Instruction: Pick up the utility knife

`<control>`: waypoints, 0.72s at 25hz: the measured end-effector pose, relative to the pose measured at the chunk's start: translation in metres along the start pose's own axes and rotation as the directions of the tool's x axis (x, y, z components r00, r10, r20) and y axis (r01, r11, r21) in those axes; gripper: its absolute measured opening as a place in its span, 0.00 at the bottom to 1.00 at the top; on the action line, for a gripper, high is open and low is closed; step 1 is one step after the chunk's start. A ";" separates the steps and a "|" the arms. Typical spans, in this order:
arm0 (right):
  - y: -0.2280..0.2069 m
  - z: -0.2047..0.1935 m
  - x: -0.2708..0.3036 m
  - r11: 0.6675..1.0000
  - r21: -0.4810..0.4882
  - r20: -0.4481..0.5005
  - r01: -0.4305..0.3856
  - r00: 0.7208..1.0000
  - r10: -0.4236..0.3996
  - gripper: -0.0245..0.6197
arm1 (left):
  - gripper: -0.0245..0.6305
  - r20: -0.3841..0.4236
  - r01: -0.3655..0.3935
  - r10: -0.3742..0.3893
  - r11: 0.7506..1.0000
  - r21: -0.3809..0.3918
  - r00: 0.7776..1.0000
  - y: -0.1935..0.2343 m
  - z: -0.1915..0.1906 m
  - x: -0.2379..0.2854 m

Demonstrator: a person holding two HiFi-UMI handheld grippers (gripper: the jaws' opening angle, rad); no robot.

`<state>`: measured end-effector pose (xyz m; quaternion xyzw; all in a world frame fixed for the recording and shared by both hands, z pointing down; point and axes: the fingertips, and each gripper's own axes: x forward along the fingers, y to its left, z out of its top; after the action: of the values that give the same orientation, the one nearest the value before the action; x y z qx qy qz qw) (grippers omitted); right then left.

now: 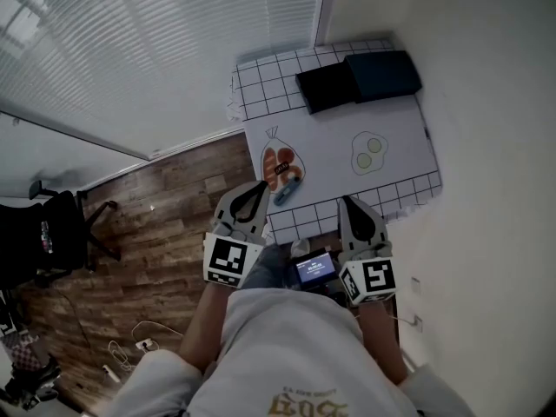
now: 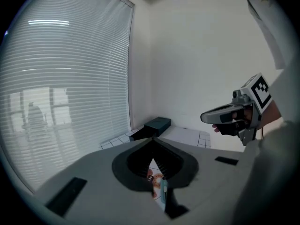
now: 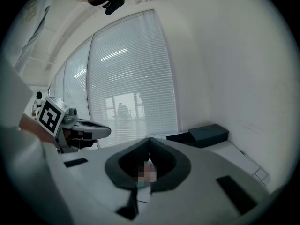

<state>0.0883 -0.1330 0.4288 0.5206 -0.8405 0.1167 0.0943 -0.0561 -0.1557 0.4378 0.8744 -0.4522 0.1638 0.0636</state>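
Utility knife: pale blue, lying flat on white mat at near-left part of table, just beside the printed salmon pic, angled diagonally. Not held by either gripper. In left gripper view, visible low down thru the opening behind the jaw tips, on the mat beyond.

L gripper: jaws fully closed, tips meeting, nothing betw. them. Pointing fwd and slightly down, tip over near edge of mat, close to knife in head view; contact w/ knife can't be told.

R gripper: jaws also together at tips per right gripper view, nothing gripped. Held level w/ L gripper, well to its right, tip at near edge of mat by the grid border. Marker cubes on both facing up toward head cam.

Far end of mat: black box and dark blue box, side by side, touching. Fried-egg print mid-mat, right of salmon pic.

Small device w/ lit screen at person's waist betw. the two grippers. Wood floor left of table, black office chair far left, cables on floor nearer. White blinds along wall beyond.
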 end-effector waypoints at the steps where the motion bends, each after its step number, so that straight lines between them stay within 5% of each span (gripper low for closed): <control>1: 0.001 -0.003 0.000 1.000 0.003 -0.006 0.001 1.000 -0.001 0.05 | 0.05 -0.016 0.014 -0.014 1.000 0.010 1.000 -0.002 -0.004 0.003; 6: 0.002 -0.014 0.005 1.000 0.013 -0.037 0.013 0.999 -0.013 0.05 | 0.05 -0.086 0.065 -0.058 0.995 0.076 0.995 -0.010 -0.023 0.023; 12: -0.005 -0.030 0.009 0.999 0.022 -0.065 0.045 0.997 -0.043 0.05 | 0.05 -0.158 0.081 -0.110 0.980 -0.183 0.981 -0.011 -0.061 0.031; 18: -0.007 -0.051 0.008 0.997 0.044 -0.105 0.065 0.993 -0.061 0.05 | 0.05 -0.176 0.094 -0.125 0.979 -0.179 0.976 -0.015 -0.075 0.033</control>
<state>0.0930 -0.1280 0.4809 0.5422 -0.8146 0.1606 0.1291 -0.0434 -0.1523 0.5201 0.8704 -0.4075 0.2019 0.1887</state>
